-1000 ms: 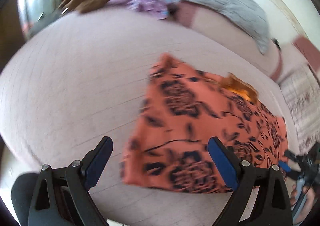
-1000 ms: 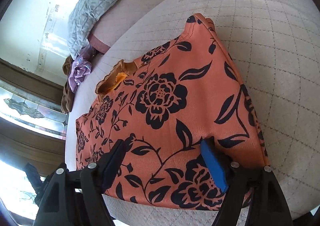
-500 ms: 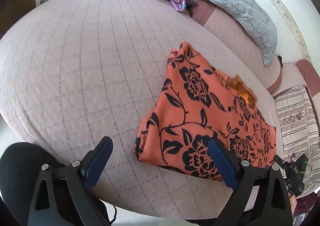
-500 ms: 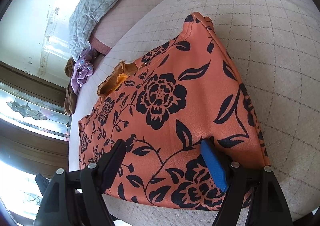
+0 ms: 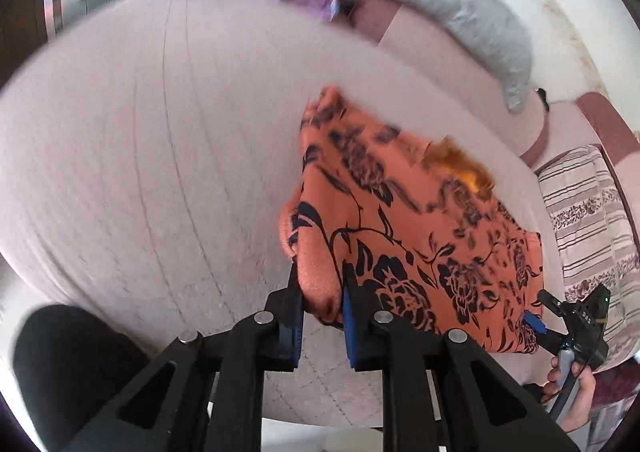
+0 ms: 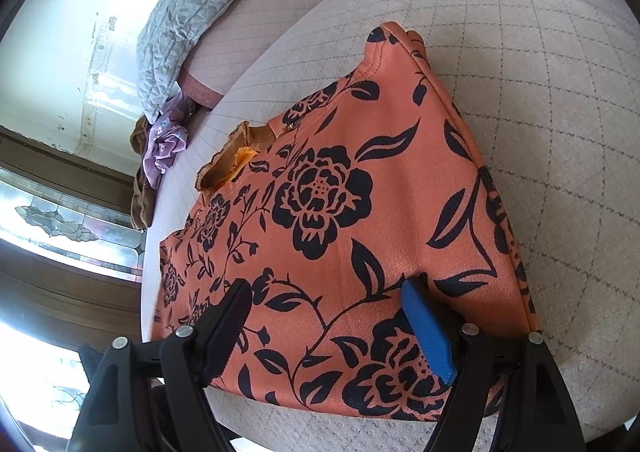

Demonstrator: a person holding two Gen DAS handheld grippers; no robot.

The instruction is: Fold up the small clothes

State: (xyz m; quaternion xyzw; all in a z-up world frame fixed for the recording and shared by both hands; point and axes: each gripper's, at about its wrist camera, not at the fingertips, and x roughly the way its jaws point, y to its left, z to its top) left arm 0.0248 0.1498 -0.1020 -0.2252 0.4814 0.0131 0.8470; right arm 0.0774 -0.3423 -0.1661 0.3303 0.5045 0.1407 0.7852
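On the quilted, pale bed cover (image 5: pixel 160 156), an orange garment with black flowers (image 5: pixel 420 236) is lying flat and partly folded, its mustard-coloured ribbed collar (image 6: pixel 230 160) poking out along the far edge. At the near left corner of that garment, the left gripper (image 5: pixel 322 292) is closing its jaws, and a thick bunched fold of the orange cloth is sitting between the blue pads (image 5: pixel 350 316), pinched and lifting slightly off the cover. The left wrist view is blurring across most of the bed. Seen from that same view, the right gripper (image 5: pixel 536 326) is showing at the garment's far right corner, with a person's hand (image 5: pixel 576 396) wrapping round its handle. From the right wrist view, the right gripper (image 6: pixel 324 316) is standing with its jaws spread wide, the two fingers (image 6: pixel 428 332) pressing down onto the top of the cloth near its near edge; cloth is lying flat between them, but nothing is being clamped. Beyond the garment, a grey quilted pillow (image 6: pixel 208 0) is leaning along the far side of the bed, and beside its lower end a crumpled lilac garment (image 6: pixel 164 144) is resting on top of a brown one (image 6: pixel 142 200). A striped, patterned blanket (image 5: pixel 584 220) is lying off to the right in the left wrist view. A dark-clad knee (image 5: pixel 68 364) is showing at the bottom left of that view, just off the edge of the bed.
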